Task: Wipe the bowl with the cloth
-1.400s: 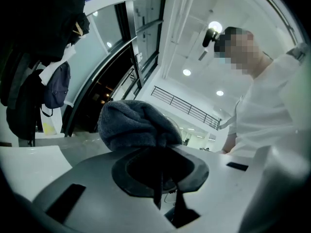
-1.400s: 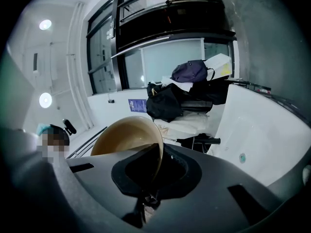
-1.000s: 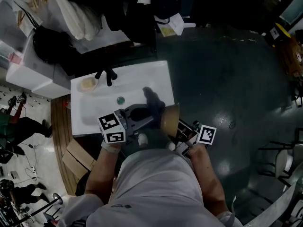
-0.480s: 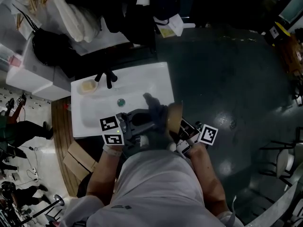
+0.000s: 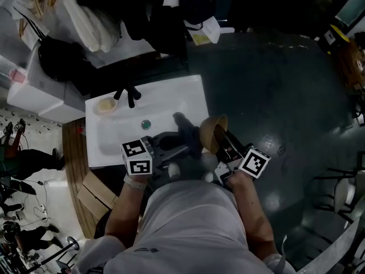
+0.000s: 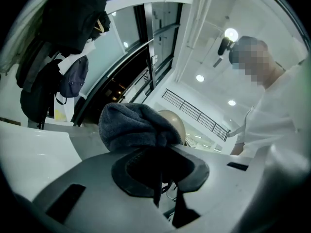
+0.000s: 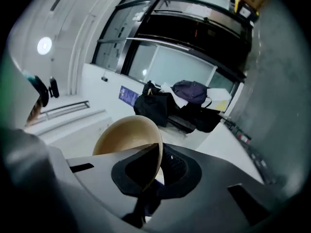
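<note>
**Bowl pinched by its rim, out past the sink's corner**

Your right tongs [image 5: 221,139] are closed on the rim of the tan bowl [image 5: 211,133]. The right gripper view shows the thin wall clamped between the 2 jaws, with most of the bowl [image 7: 127,134] standing clear beyond them. Your left tongs [image 5: 180,145] are closed on a bunched dark grey cloth [image 5: 186,135]. In the left gripper view the cloth [image 6: 132,124] bulges forward of the jaws, with the bowl's rounded outside just behind it. I cannot tell whether the two touch or only sit just beside each other.

The main risk is the bowl levering out of that rim grip. The hold is on 1 edge only, so a firm push from the cloth far from the jaws will likely twist the bowl about the pinch. Push close to the clamped edge, and press toward the right tongs, not across them.

A drop here looks costly. In the head view the bowl hangs at the front right corner of the white sink [image 5: 114,135], partly over the dark floor [image 5: 279,90]. If it slips, it probably lands on the floor, not in the basin.

The cloth is a loose wad, so a dragging stroke may pull it free of the left tongs.

There is open room to your left, over the basin. The black tap [image 5: 126,91] and the soap dish [image 5: 105,102] sit at the far edge, well apart from both tongs. Your own body is close behind them, so work forward and left.
</note>
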Demonstrator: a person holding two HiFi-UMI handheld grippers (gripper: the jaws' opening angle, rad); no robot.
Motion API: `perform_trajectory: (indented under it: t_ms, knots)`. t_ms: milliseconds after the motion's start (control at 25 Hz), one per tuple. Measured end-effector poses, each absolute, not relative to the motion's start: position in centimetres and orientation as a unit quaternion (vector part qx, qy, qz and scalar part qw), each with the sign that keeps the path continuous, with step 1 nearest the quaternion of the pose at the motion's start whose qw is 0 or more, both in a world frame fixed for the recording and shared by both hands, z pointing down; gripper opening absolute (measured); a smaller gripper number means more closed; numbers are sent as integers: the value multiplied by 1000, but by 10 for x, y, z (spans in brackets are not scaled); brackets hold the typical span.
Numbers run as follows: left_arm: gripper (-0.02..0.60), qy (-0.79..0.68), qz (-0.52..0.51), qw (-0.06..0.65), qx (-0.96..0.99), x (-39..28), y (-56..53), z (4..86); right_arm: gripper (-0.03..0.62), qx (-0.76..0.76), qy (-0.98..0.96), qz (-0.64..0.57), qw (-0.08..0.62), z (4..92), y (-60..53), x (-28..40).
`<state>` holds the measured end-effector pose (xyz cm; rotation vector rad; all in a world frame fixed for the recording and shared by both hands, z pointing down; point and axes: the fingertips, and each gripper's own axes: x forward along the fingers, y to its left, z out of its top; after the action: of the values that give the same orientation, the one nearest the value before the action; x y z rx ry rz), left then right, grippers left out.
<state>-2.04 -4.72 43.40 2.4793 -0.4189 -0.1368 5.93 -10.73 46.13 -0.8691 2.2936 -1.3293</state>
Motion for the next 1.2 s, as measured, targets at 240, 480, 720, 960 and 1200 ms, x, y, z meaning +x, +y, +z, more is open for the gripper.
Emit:
perform_trajectory:
  t_ms: [240, 480, 720, 960, 1200]
  knots:
    - [64, -127, -103, 329, 930, -22, -47, 415, 31, -471, 818, -329, 26, 491, -124, 96]
    - [64, -105, -203, 311, 923, -17, -61, 357, 31, -482, 823, -286, -93, 525, -110, 85]
    - [64, -161, -64, 349, 921, 13, -69, 412, 31, -523, 813, -233, -106, 511, -114, 91]
    - [64, -161, -32, 433, 886, 28, -59, 456, 31, -551, 815, -127, -127, 486, -115, 96]
    - [64, -200, -55, 483, 851, 26, -68, 466, 32, -534, 830, 0, -160, 457, -106, 73]
